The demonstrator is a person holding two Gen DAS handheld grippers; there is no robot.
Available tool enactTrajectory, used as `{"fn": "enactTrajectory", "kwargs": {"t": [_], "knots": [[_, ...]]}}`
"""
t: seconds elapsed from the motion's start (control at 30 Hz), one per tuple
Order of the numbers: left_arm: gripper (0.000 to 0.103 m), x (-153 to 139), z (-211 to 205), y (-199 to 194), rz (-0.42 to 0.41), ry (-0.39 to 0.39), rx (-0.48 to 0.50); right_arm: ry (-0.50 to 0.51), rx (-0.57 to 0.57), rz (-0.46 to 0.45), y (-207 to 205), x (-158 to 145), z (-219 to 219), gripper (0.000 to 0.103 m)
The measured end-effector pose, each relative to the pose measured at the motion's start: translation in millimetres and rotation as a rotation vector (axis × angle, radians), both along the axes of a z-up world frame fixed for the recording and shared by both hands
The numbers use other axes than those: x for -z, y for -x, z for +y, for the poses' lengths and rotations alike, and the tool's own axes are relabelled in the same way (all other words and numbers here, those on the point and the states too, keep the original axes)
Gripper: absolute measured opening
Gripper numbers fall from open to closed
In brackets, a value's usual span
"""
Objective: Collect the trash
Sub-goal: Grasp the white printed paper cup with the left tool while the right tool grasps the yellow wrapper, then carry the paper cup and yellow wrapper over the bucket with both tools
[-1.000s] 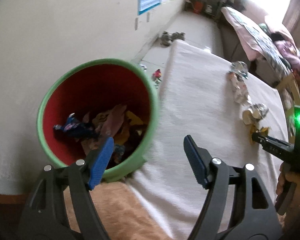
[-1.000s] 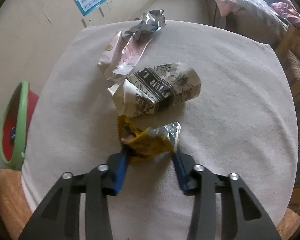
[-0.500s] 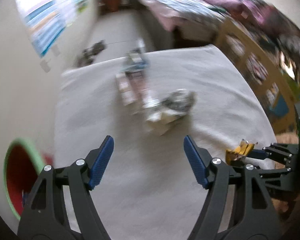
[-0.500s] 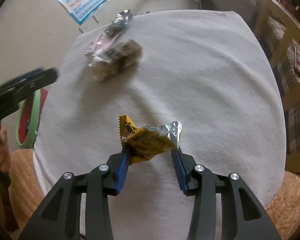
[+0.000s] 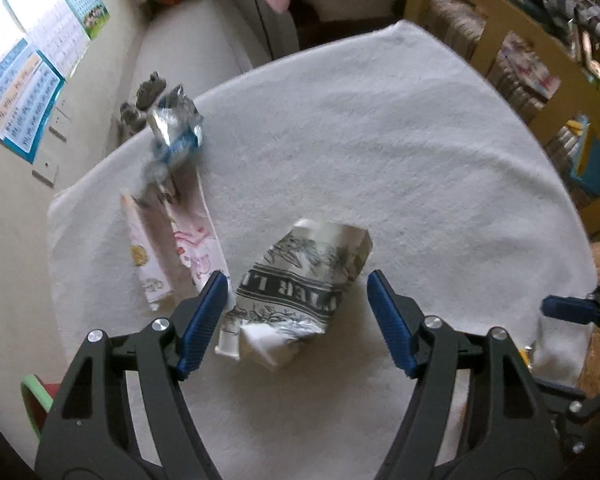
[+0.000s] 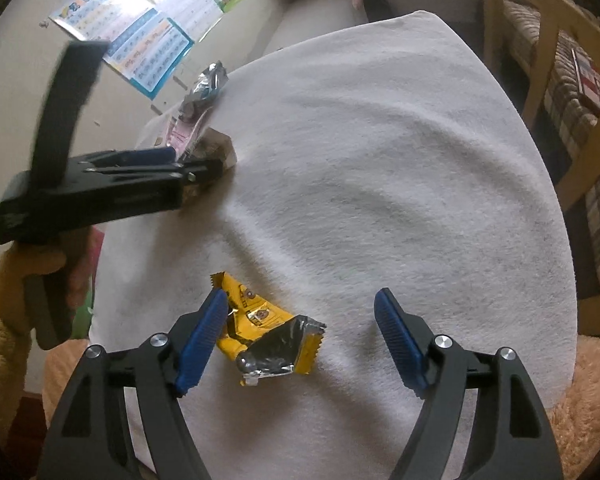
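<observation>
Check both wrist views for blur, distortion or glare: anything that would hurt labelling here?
Left wrist view: strong fisheye bending at the edges; the foil wrapper is smeared by motion, the printed paper wrapper fairly sharp. Right wrist view: the same bending; the left gripper and the hand holding it are blurred, the yellow wrapper crisp. Soft daylight, faint shadows, no harsh glare.

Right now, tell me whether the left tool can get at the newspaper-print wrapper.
Probably yes. The left tool is open and straddles the newspaper-print wrapper, nothing lying over it; the pink wrapper sits close beside its left finger.
</observation>
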State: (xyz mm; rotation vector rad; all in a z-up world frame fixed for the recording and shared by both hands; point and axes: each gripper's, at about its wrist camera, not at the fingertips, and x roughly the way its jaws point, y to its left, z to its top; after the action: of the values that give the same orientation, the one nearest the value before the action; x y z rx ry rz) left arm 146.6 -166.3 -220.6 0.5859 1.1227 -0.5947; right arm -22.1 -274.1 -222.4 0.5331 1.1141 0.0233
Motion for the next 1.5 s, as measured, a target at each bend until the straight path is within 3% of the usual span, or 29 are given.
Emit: {"fn": "enactTrajectory", "kwargs": {"t": [0.1, 0.2, 0.3, 0.5, 0.63, 0.83, 0.93, 1.0, 1.07, 1.13, 1.4, 1.5], "knots": [[0.07, 12.9, -3.2, -1.9, 0.017, -0.042, -0.008, -0.01, 0.005, -0.002, -0.1, 0.3, -2.2, 0.073], [0.069, 13.8, 5.5, -6.7, 0.063, 0.007, -0.068, -0.01, 0.007, -0.003, -0.3, -0.6, -2.8, 0.073], [0.043, 10.6, 16.2, -5.0, 0.109, 0.056, -0.105, -0.005, 0.007, -0.005, 1.5, -2.4, -6.9, 0.073], [0.042, -7.3, 40.2, 26.1, 0.112, 0.113, -0.113, 0.03, -0.008, 0.013, 0.6, -2.1, 0.9, 0.073], [0.042, -14.1, 74.6, 48.2, 0.159, 0.174, -0.199, 0.048, -0.038, 0.028, -0.8, -6.9, 11.9, 0.073], [0.043, -7.3, 109.5, 74.5, 0.174, 0.183, -0.293, 0.087, -0.09, 0.035, -2.8, -10.1, 28.1, 0.072], [0.045, -7.2, 121.6, 78.0, 0.168, 0.2, -0.335, 0.085, -0.106, 0.071, -3.6, -4.8, 34.1, 0.053], [0.046, -8.8, 130.0, 80.5, 0.168, 0.22, -0.351, 0.082, -0.105, 0.076, -2.7, -5.5, 36.7, 0.046], [0.053, -11.9, 133.1, 83.4, 0.159, 0.239, -0.355, 0.076, -0.111, 0.069, -1.7, -8.9, 38.8, 0.027], [0.056, -16.1, 135.6, 85.0, 0.147, 0.259, -0.358, 0.069, -0.11, 0.073, 0.3, -11.2, 40.4, 0.024], [0.058, -18.6, 136.2, 83.4, 0.151, 0.282, -0.361, 0.066, -0.11, 0.063, 9.8, -18.3, 43.3, 0.028], [0.058, -12.8, 132.4, 86.3, 0.166, 0.267, -0.351, 0.055, -0.087, 0.05, 14.7, -22.1, 38.3, 0.044]]}}
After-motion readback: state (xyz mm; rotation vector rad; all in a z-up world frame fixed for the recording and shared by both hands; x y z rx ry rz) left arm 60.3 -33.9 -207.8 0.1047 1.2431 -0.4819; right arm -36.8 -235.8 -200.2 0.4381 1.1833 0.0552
